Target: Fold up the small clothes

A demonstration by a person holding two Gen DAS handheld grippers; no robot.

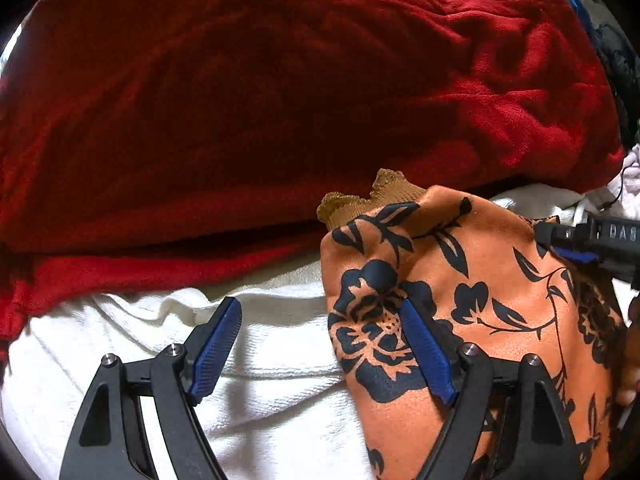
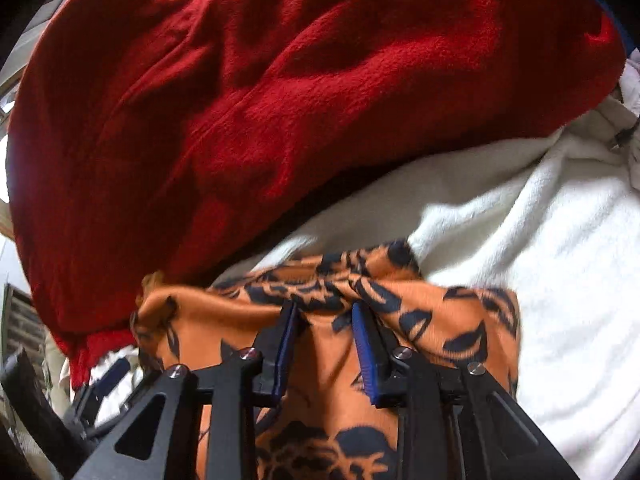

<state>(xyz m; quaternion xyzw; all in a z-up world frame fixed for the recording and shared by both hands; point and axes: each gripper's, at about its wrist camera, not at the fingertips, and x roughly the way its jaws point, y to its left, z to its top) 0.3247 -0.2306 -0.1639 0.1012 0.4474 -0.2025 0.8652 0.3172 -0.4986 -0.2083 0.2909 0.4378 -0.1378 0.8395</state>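
Observation:
An orange garment [image 1: 480, 280] with a dark floral print and a tan lace trim [image 1: 360, 200] lies crumpled on a white towel [image 1: 280, 380]. My left gripper [image 1: 320, 306] is open wide at the garment's left edge, one pad over the print and the other over the towel, with nothing gripped. In the right wrist view, my right gripper [image 2: 326, 307] has its jaws drawn narrow on a bunched ridge of the orange garment [image 2: 440, 320], and folds gather toward its tips. One of its fingers [image 1: 560, 236] shows at the garment's far right edge.
A large rumpled red blanket [image 1: 280, 100] [image 2: 280, 80] fills the space behind the garment and overlaps the towel's far edge. The white towel [image 2: 540, 280] spreads out to the right. Pale and dark fabrics are heaped at the far right [image 1: 628, 176].

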